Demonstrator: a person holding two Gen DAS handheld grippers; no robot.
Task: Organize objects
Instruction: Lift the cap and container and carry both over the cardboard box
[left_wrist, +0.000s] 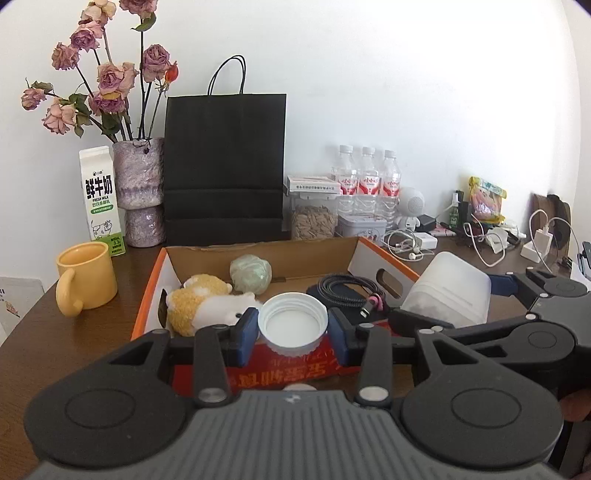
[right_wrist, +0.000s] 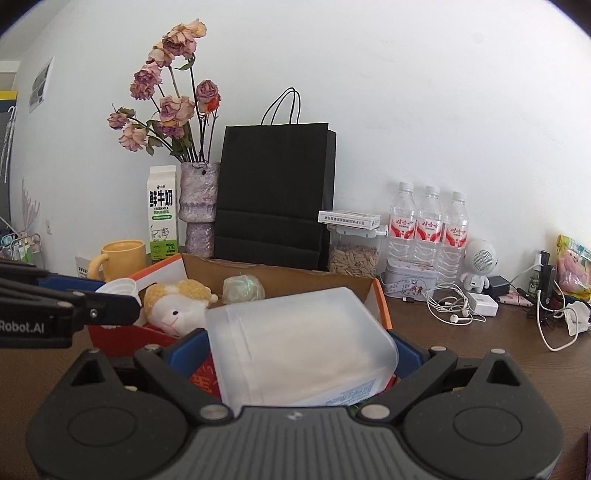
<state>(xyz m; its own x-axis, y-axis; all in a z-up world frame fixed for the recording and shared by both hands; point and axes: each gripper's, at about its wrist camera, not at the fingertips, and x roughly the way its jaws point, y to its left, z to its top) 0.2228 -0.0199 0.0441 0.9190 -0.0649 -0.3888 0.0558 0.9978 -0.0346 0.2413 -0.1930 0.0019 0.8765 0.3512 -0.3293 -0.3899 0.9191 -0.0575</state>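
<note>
White lid (left_wrist: 293, 325) is being gripped by its rim between the blue pads of the left tool (left_wrist: 293, 330), open side toward the camera, just above the near wall of the cardboard box (left_wrist: 373, 254). Frosted plastic container (right_wrist: 299, 347) is being clamped across its body by the right tool (right_wrist: 301, 363), tilted, beside the lid; holding them apart suggests the two are being matched for closing, though its mouth is not showing. In the box beyond are lying a plush toy (left_wrist: 201, 302), a green ball (left_wrist: 250, 272) and a coiled black cable (left_wrist: 341, 290), likely already sorted. Farther back on the tabletop (left_wrist: 74, 332) are standing a yellow mug (left_wrist: 86, 277) and a black paper bag (left_wrist: 225, 162).
</note>
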